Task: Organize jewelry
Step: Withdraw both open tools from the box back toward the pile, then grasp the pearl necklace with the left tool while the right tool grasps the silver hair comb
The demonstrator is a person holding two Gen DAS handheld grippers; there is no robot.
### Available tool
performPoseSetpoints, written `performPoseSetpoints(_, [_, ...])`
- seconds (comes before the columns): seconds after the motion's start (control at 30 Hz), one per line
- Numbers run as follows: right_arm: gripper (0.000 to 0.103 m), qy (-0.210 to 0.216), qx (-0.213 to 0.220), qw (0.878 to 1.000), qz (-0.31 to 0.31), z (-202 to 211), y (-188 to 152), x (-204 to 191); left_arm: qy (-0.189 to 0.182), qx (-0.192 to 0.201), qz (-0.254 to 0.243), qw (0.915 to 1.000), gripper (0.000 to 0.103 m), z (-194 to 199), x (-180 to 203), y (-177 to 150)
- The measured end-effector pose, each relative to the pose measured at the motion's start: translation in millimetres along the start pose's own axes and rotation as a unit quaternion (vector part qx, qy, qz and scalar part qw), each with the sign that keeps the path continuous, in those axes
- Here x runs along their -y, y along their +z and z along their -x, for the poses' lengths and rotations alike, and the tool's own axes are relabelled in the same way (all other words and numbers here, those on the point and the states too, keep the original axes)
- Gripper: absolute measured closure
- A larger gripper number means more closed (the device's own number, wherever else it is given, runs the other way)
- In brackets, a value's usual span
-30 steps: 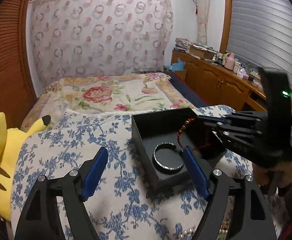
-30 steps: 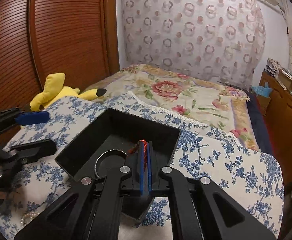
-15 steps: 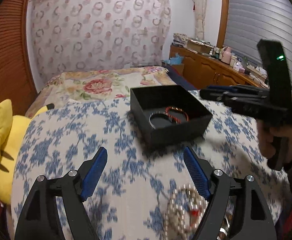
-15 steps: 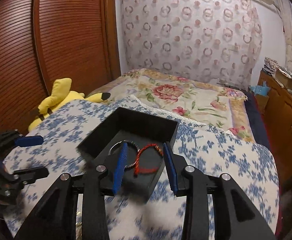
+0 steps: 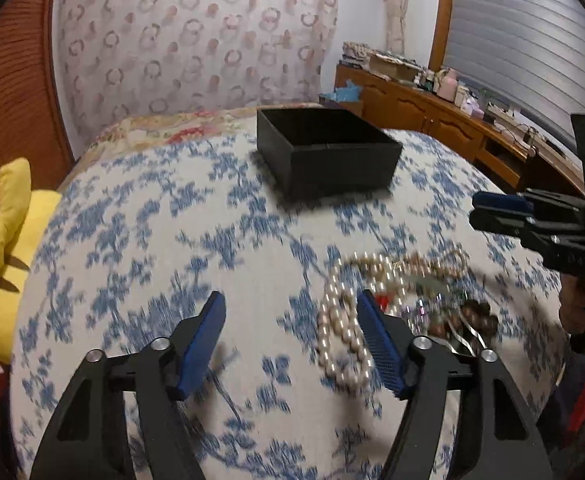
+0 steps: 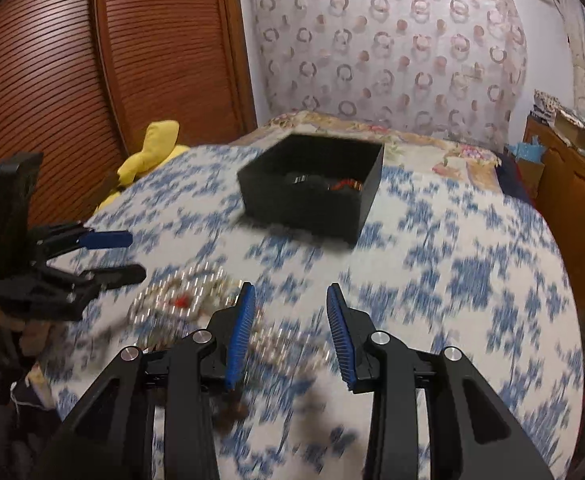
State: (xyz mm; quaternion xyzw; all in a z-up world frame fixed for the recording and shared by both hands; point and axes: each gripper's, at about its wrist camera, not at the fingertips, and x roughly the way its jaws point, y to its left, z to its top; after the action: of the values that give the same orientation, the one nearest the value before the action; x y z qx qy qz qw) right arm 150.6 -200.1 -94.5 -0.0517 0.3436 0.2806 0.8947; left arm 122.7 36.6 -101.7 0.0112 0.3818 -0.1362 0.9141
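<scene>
A black open box (image 5: 326,156) stands on the blue-flowered cloth; in the right wrist view (image 6: 312,188) a silver bangle and a red bracelet (image 6: 344,185) lie inside it. A heap of jewelry with a pearl strand (image 5: 342,324) and dark beads (image 5: 478,316) lies nearer me, blurred in the right wrist view (image 6: 184,296). My left gripper (image 5: 292,340) is open and empty, low over the cloth just left of the pearls. My right gripper (image 6: 290,330) is open and empty above the heap's right side; it also shows in the left wrist view (image 5: 496,210).
A yellow plush toy (image 5: 8,240) lies at the left edge of the cushion. A floral bed (image 6: 432,148) lies behind the box. A wooden sideboard (image 5: 452,120) with clutter runs along the right. Wooden slatted doors (image 6: 92,80) stand at the left.
The right gripper opened and left the red bracelet in the box. Both grippers drew back from the box toward the jewelry heap, which has come into view.
</scene>
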Motion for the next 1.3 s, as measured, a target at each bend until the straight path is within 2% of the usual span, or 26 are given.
performPoseSetpoints(0.2, [0.063,0.009,-0.015,1.0,-0.014,3.5,-25.3,-5.6,-0.015,-0.02,0.004,0.9997,0.059,1.2,5.2,-12.1])
performPoseSetpoints(0.27, [0.063,0.015,-0.017,1.0,-0.02,4.2,-29.9,-5.7,-0.015,-0.025,-0.002,0.9996,0.061,1.5,8.5,-13.2])
performPoseSetpoints(0.4, [0.063,0.02,-0.019,0.999,-0.022,5.8,-34.7,-8.7,-0.009,-0.041,-0.01,0.9991,0.072,-1.4,12.9,-15.9])
performPoseSetpoints(0.53, [0.063,0.024,-0.017,0.999,-0.018,8.4,-35.2,-14.5,-0.006,-0.048,-0.013,0.9987,0.076,-6.1,12.5,-16.2])
performPoseSetpoints(0.87, [0.063,0.047,-0.011,0.999,0.006,18.0,-31.0,-41.3,0.022,-0.049,-0.04,0.9978,0.079,-13.1,19.4,-11.3])
performPoseSetpoints(0.9, [0.063,0.049,-0.011,0.999,0.009,19.3,-30.8,-44.1,0.022,-0.048,-0.038,0.9979,0.083,-13.3,18.3,-10.7])
performPoseSetpoints(0.93, [0.063,0.051,-0.012,0.999,0.011,19.7,-30.5,-46.5,0.024,-0.047,-0.038,0.9979,0.097,-13.3,16.6,-10.4])
performPoseSetpoints(1.3, [0.063,0.063,-0.032,0.997,0.03,22.1,-42.8,-69.2,0.016,-0.031,-0.025,0.9991,0.097,4.2,7.5,-18.3])
